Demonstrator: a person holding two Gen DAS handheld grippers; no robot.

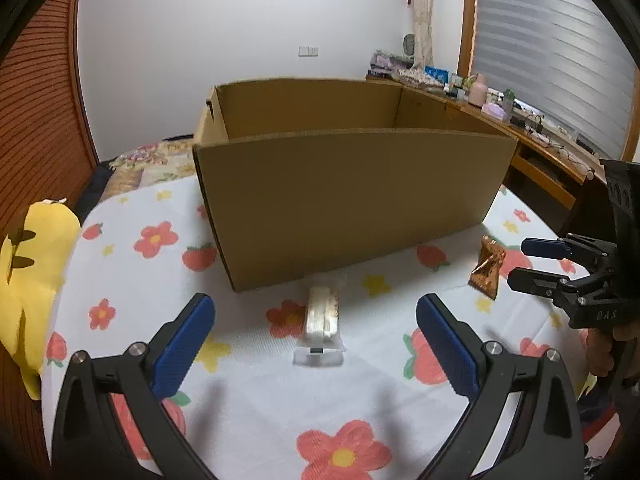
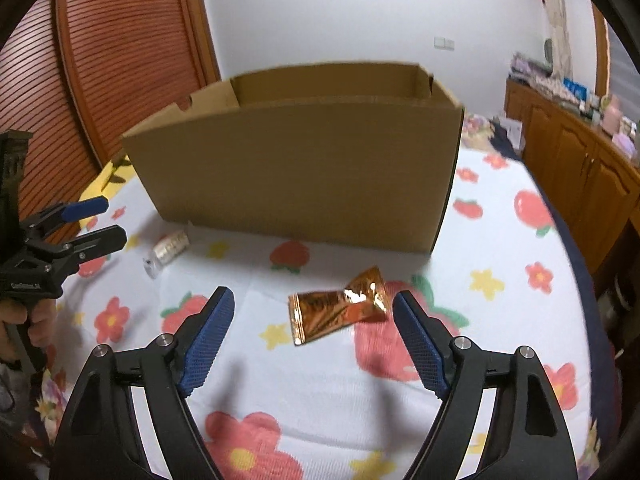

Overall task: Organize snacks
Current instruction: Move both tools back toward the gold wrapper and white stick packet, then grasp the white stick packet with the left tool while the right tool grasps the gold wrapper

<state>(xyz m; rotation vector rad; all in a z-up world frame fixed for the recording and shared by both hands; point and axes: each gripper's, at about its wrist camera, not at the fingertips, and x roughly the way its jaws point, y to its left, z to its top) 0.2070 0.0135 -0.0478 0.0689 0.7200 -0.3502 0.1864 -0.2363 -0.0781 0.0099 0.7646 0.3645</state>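
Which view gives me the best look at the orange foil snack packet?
The right wrist view: the orange foil packet lies whole and unblocked on the floral cloth, ahead between the open right gripper fingers. The left wrist view shows it small, foreshortened, near the right edge.

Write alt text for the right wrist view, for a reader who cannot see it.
The right gripper, jaws open and empty, points down at a crinkled orange foil snack packet lying on a white flower-and-strawberry print cloth. Behind the packet stands an open brown cardboard box. At far left, the left gripper hangs open near a clear-wrapped pale snack pack.
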